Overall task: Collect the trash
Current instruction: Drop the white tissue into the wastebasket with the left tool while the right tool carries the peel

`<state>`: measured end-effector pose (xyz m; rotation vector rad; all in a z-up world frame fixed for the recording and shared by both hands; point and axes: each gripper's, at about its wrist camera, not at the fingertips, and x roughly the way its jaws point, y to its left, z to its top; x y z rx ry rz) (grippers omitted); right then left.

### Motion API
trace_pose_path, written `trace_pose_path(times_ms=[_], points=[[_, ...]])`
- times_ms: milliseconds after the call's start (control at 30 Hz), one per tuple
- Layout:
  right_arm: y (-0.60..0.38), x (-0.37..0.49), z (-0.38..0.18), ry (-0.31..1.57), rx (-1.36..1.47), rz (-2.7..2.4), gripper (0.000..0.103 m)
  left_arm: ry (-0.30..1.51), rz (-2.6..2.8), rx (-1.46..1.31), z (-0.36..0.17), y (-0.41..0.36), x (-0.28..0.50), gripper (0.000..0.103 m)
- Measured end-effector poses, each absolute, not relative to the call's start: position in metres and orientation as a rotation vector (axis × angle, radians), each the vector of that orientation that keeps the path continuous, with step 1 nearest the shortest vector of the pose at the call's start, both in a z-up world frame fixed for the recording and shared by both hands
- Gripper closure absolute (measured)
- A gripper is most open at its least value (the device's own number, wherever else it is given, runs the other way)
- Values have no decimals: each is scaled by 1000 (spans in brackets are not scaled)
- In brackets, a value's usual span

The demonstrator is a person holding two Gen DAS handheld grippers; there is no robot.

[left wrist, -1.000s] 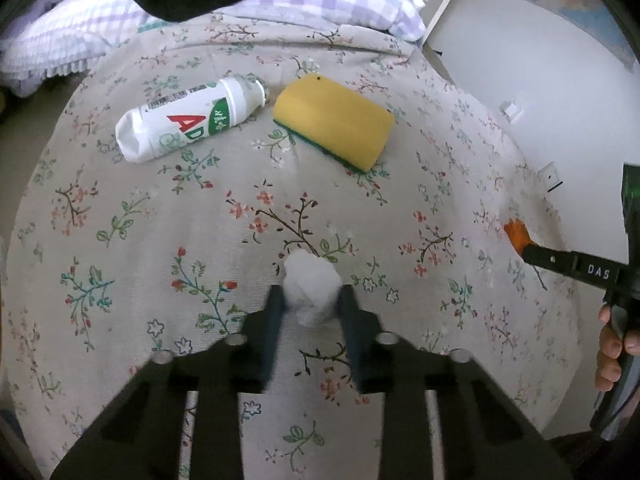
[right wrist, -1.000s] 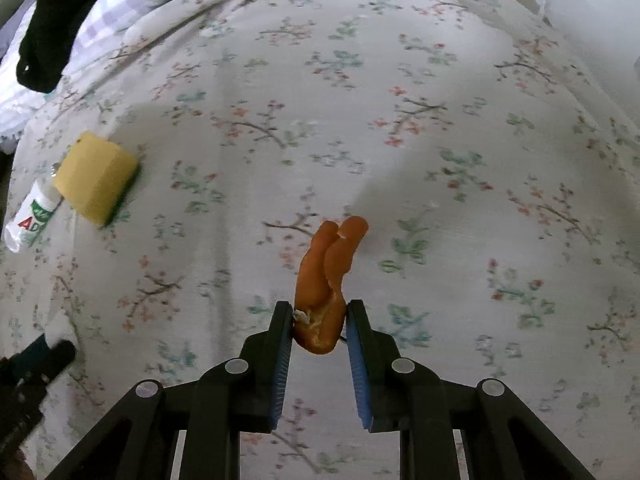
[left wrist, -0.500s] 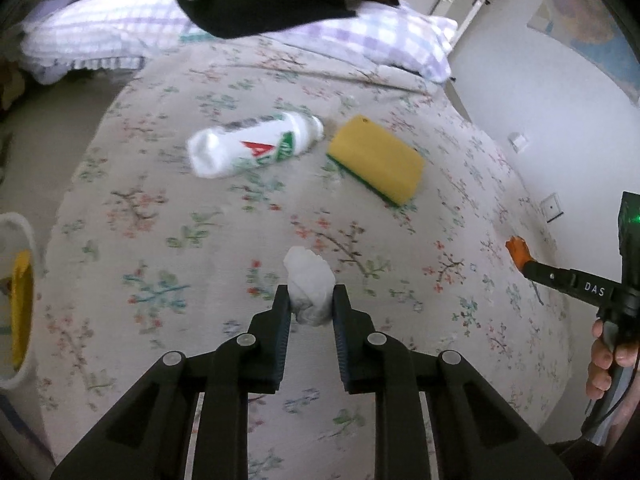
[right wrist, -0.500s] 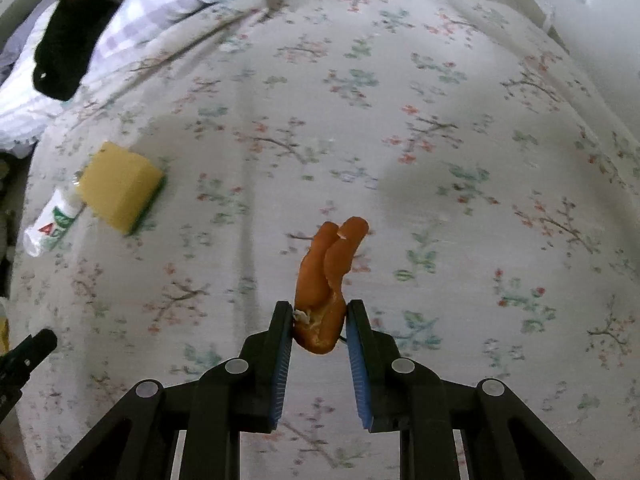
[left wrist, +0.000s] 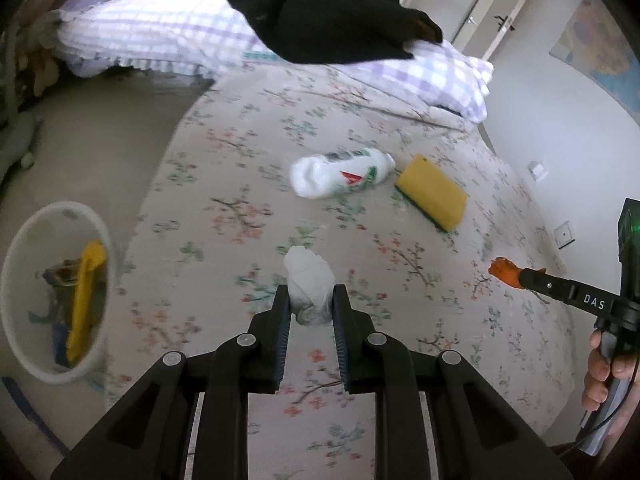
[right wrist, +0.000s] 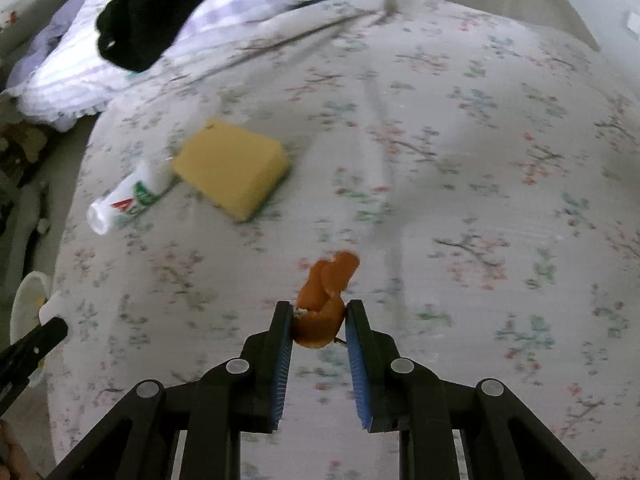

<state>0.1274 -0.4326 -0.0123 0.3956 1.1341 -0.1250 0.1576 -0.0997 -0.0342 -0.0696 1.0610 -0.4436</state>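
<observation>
Left tongs point(left wrist: 310, 306) clamp a crumpled white tissue point(left wrist: 309, 285) above the floral bed point(left wrist: 248, 184), right tongs point(right wrist: 318, 320) pinch what looks like orange peel point(right wrist: 324, 300), white bin point(left wrist: 24, 240) at the bedside

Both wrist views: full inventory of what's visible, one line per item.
crumpled tissue: 1, white, between left fingers
orange peel: 1, orange, between right fingers
bottle: 1, white with red and green label, lying on bedspread
sponge: 1, yellow with green underside, right beside bottle
bin: 1, white, on floor left of bed, holds yellow item
bedspread: 1, floral
pillow: 1, lilac check, head of bed
black garment: 1, on pillow
left gripper: shut on tissue
right gripper: shut on peel
hand: 1, holding right gripper
</observation>
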Motion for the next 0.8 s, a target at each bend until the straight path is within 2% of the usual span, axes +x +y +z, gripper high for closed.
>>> trace_pose_path(times_ms=[800], points=[[-286, 183, -5, 1128, 356, 132, 81, 1029, -226, -169, -26, 42, 168, 81]])
